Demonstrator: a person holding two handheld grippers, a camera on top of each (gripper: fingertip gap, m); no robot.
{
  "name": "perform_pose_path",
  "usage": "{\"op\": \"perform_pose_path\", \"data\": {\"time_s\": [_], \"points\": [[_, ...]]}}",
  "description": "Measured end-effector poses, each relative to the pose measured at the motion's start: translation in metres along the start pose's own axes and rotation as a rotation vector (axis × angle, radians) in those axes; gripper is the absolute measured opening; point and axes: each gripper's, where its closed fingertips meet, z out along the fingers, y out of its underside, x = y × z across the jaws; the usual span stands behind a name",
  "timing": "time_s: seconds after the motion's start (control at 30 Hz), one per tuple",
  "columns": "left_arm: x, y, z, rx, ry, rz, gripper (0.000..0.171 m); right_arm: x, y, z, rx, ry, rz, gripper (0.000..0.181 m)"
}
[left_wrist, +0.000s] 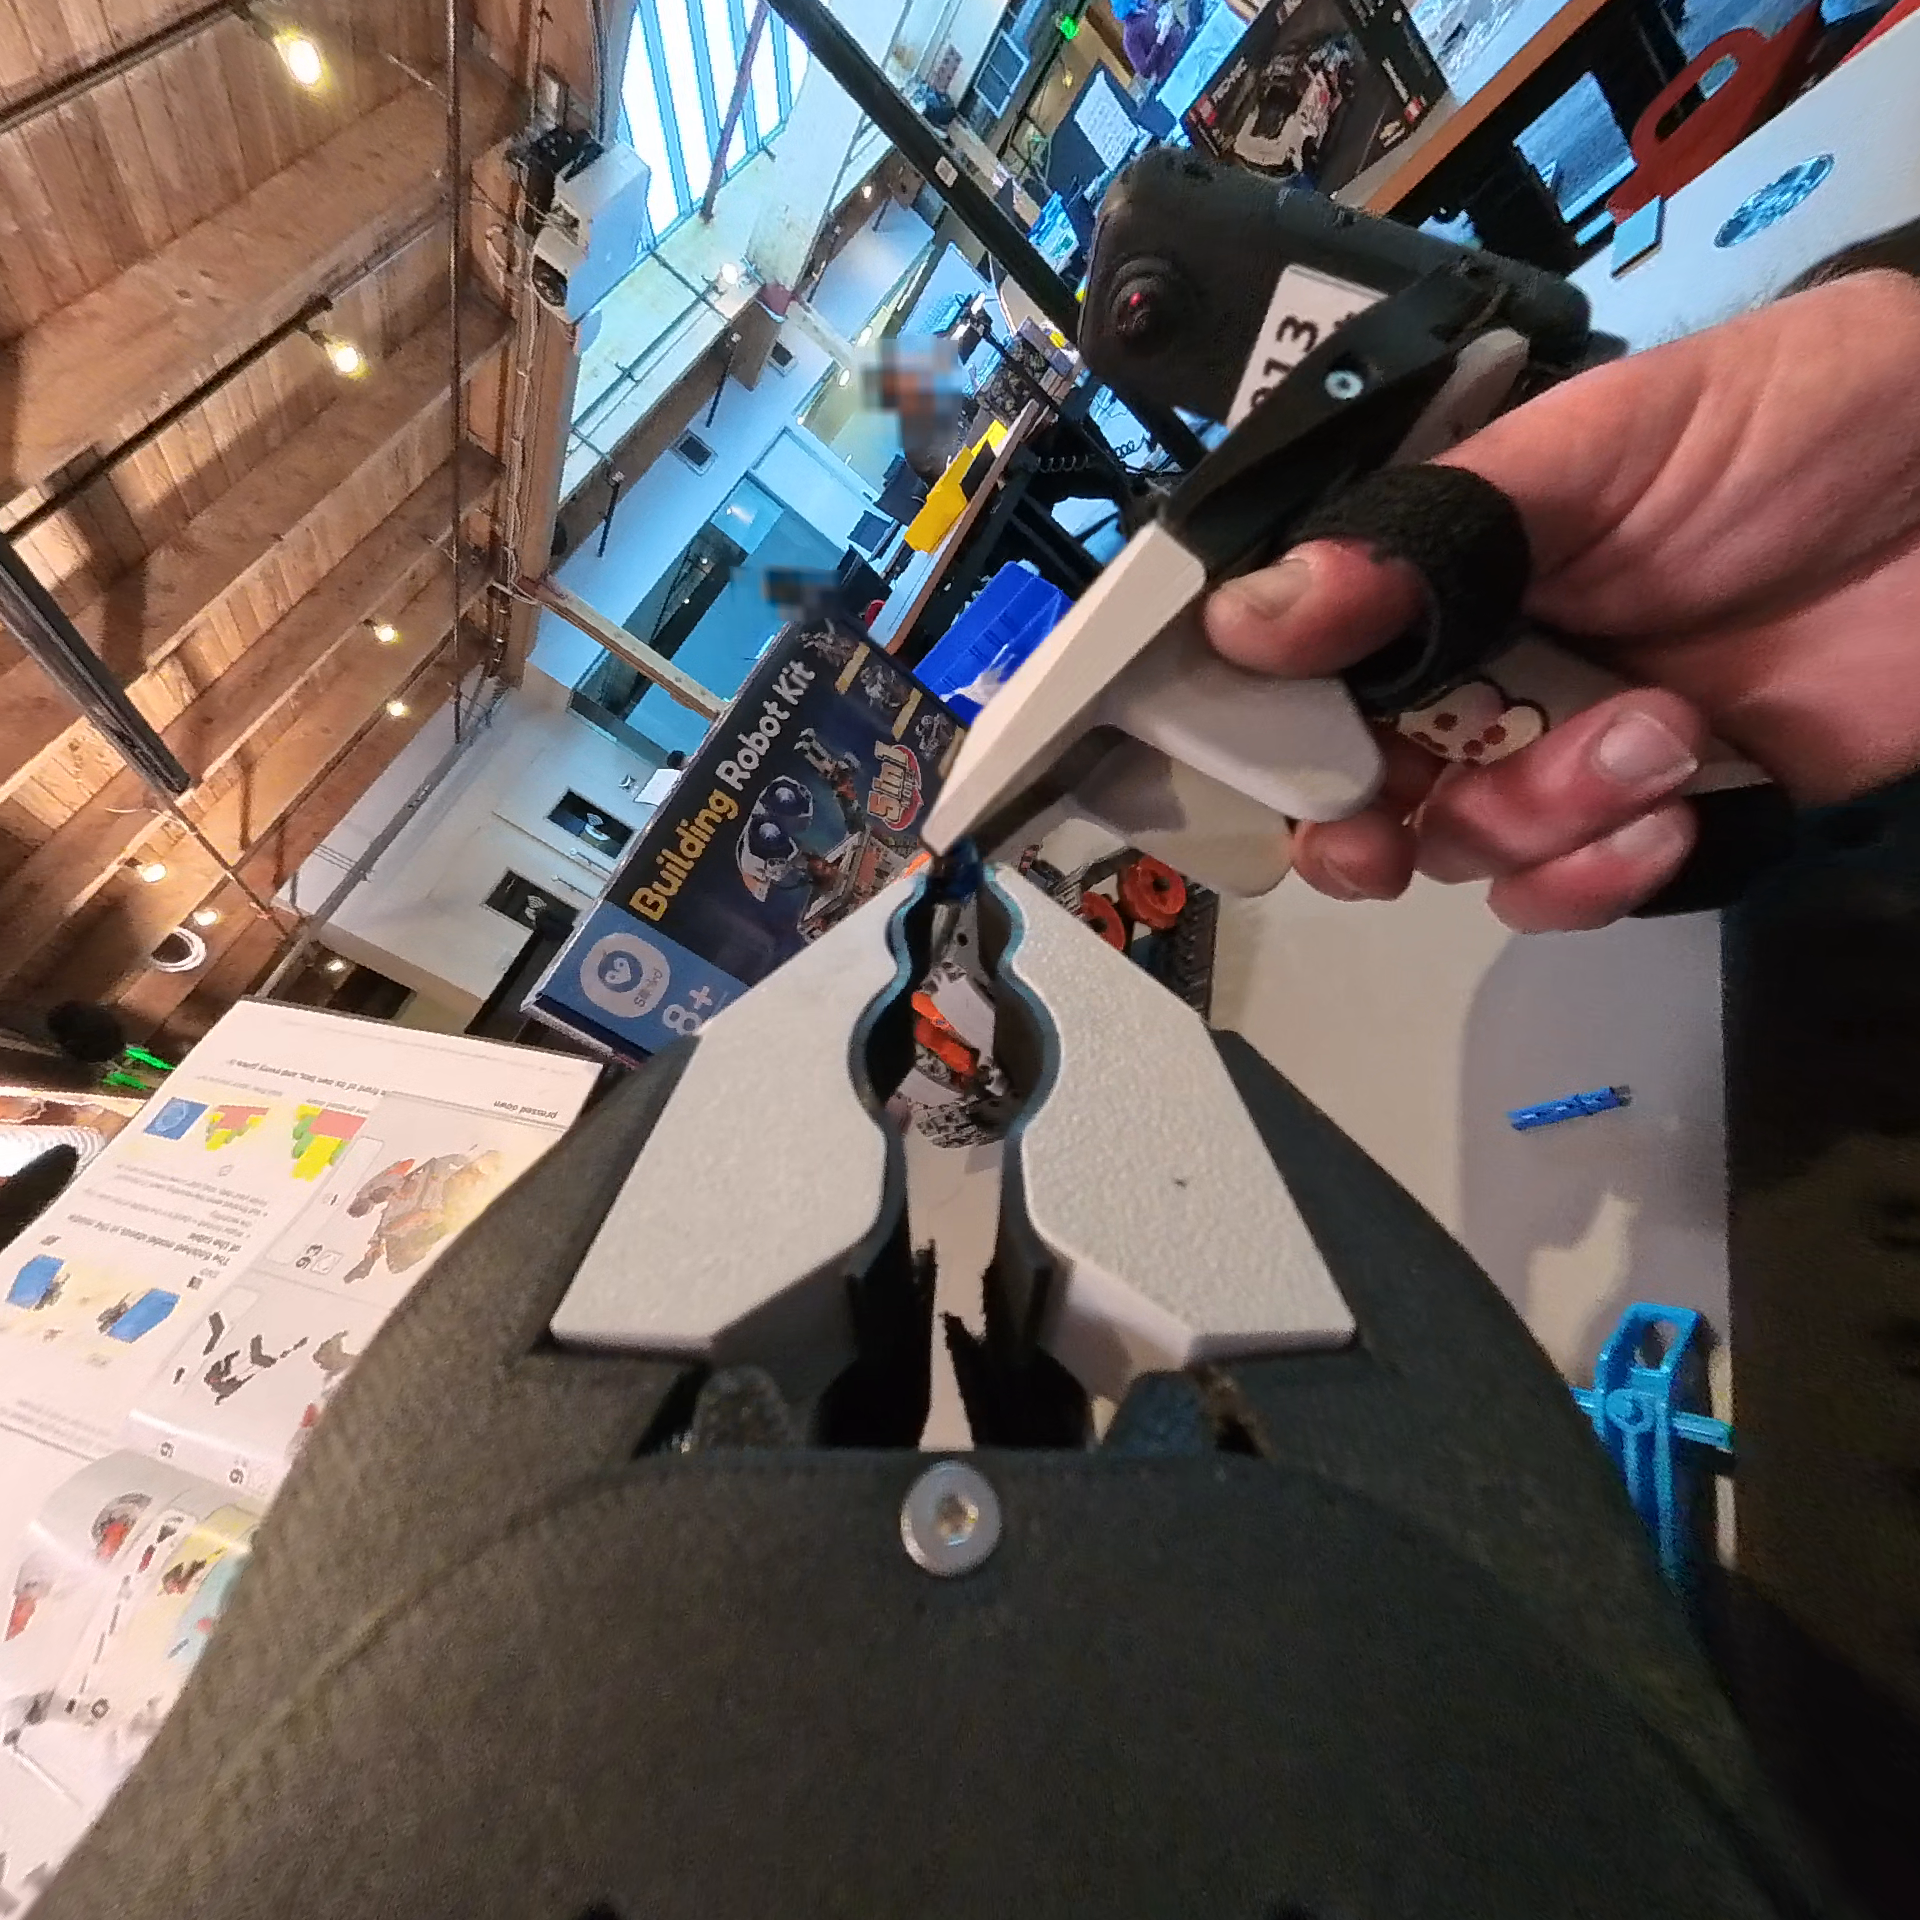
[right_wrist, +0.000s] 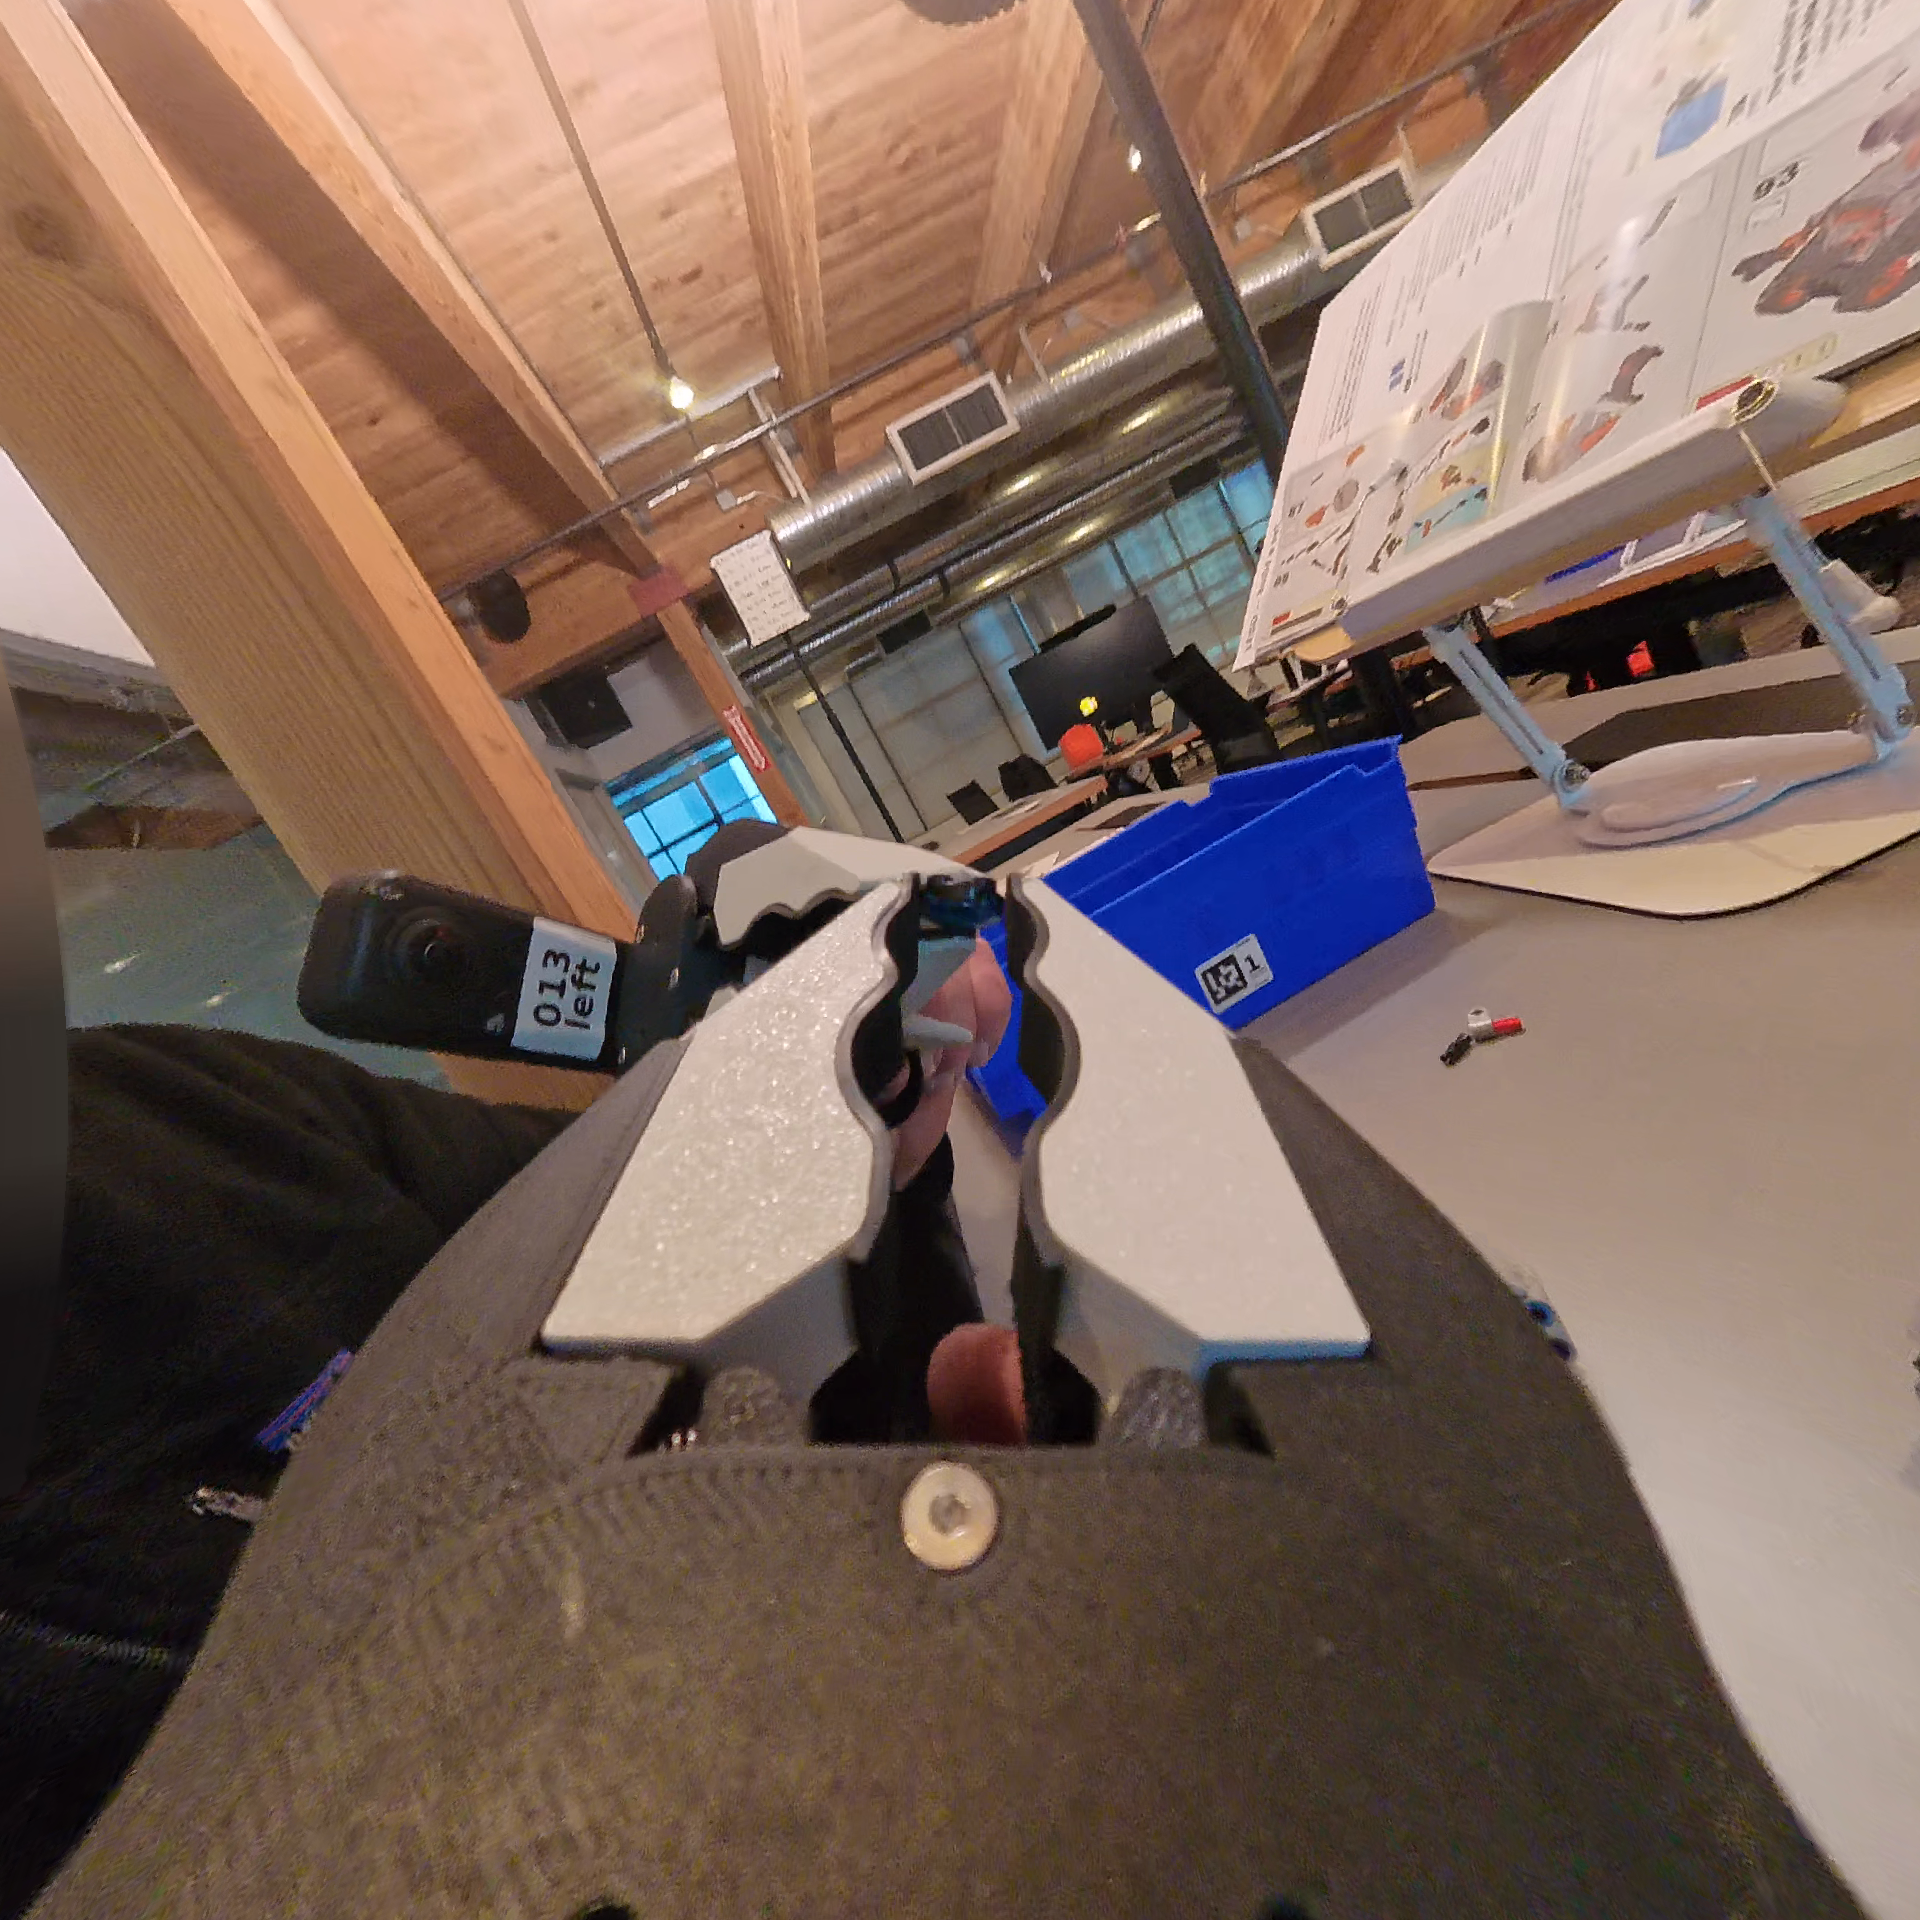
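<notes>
Both grippers are raised off the worktop (right_wrist: 1714, 1195) and brought tip to tip, apparently so that one small dark-blue piece (left_wrist: 954, 871) can be worked between them in the air. The left gripper (left_wrist: 951, 894) has its jaws nearly closed, pinching the piece at the very tips. The right gripper (right_wrist: 961, 899), likewise almost closed, meets the same blue piece there; whether it truly grips or only touches it, I cannot tell. A blue bin (right_wrist: 1278, 894) sits behind, toward the worktop's far edge.
</notes>
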Motion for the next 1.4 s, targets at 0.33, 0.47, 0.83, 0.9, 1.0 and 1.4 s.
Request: {"op": "perform_pose_path", "data": {"time_s": [0.33,0.47,0.83,0.9,1.0,1.4], "points": [[-0.005,-0.005,-0.003,0.007,-0.030,-0.006,0.005,-0.006,0.001,0.003,0.054,-0.013,0.026,0.014],[-0.006,-0.005,-0.004,0.011,-0.030,-0.013,0.005,-0.007,0.001,0.005,0.060,-0.018,0.021,0.013],[0.008,-0.001,0.001,0.025,0.090,-0.101,0.015,0.001,0.006,-0.002,-0.116,0.208,-0.384,0.012],[0.012,0.002,0.003,0.018,0.138,-0.147,0.017,0.006,0.007,-0.004,-0.192,0.268,-0.480,0.013],[0.026,0.008,0.004,0.009,0.281,-0.235,0.017,0.014,0.008,-0.011,-0.287,0.345,-0.604,0.013],[0.030,0.023,0.008,0.018,0.601,-0.834,0.022,0.044,0.032,-0.024,-0.681,0.575,-1.153,0.013]]}}
